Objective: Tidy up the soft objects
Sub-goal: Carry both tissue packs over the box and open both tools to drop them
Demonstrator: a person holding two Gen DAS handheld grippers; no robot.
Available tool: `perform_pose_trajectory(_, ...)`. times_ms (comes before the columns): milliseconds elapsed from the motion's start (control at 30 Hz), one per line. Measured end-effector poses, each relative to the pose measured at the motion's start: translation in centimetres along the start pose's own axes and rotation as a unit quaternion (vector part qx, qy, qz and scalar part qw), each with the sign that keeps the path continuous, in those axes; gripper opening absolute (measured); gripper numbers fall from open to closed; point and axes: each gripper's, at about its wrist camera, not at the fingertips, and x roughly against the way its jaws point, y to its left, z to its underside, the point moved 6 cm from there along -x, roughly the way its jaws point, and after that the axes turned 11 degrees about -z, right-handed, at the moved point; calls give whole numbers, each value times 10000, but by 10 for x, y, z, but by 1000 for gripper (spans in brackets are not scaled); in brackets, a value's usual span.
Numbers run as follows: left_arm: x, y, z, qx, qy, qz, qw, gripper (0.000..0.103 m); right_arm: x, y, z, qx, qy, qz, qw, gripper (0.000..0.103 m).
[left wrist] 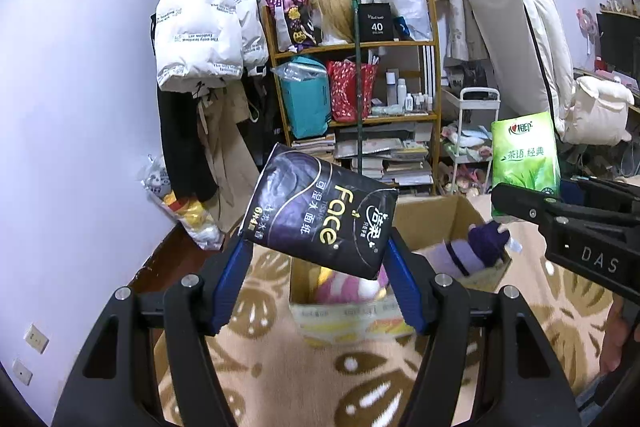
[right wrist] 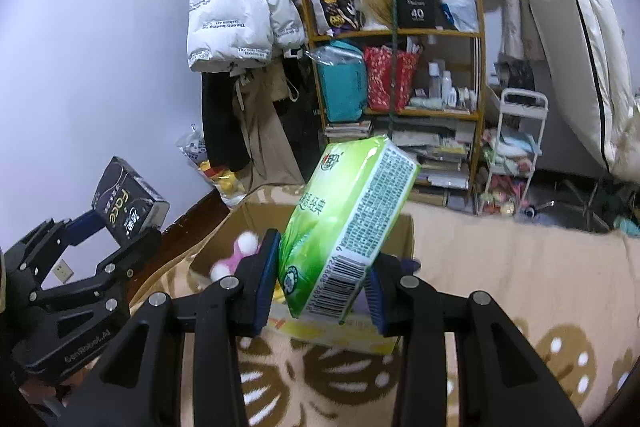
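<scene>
My left gripper (left wrist: 316,263) squeezes a black pack of face tissues (left wrist: 320,211) between its blue pads. The pack sits right in front of me, tipped toward 1 o'clock, and its sides touch both pads. My right gripper (right wrist: 322,279) squeezes a green tissue pack (right wrist: 348,227) the same way, with its jaws closer together. This pack leans toward 1 o'clock too, barcode end nearest me.

Just past both packs sits an open cardboard box (left wrist: 436,223) on a tan blanket with brown leaves (left wrist: 280,367). Inside the box I see a pink and white plush toy (right wrist: 240,251) at 10 o'clock and a purple striped sock (left wrist: 472,247) at 3 o'clock. The packs hide part of the box from me.

Far back at 12 o'clock stands a wooden shelf (left wrist: 360,83) full of bags and books. A white puffy jacket (left wrist: 204,19) hangs at 11 o'clock. A white mattress (right wrist: 576,39) leans at 2 o'clock.
</scene>
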Motion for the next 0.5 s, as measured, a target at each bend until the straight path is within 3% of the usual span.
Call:
perform_pose_trajectory(233,-41,-4,-5,-166,163,-149,9996,65,-27,-12,-12,209,77,136,9997,41)
perform_pose_trajectory(500,-83,-11,5,67,520,112,9986,65,-59,-29,7,182,315,237,9991,42)
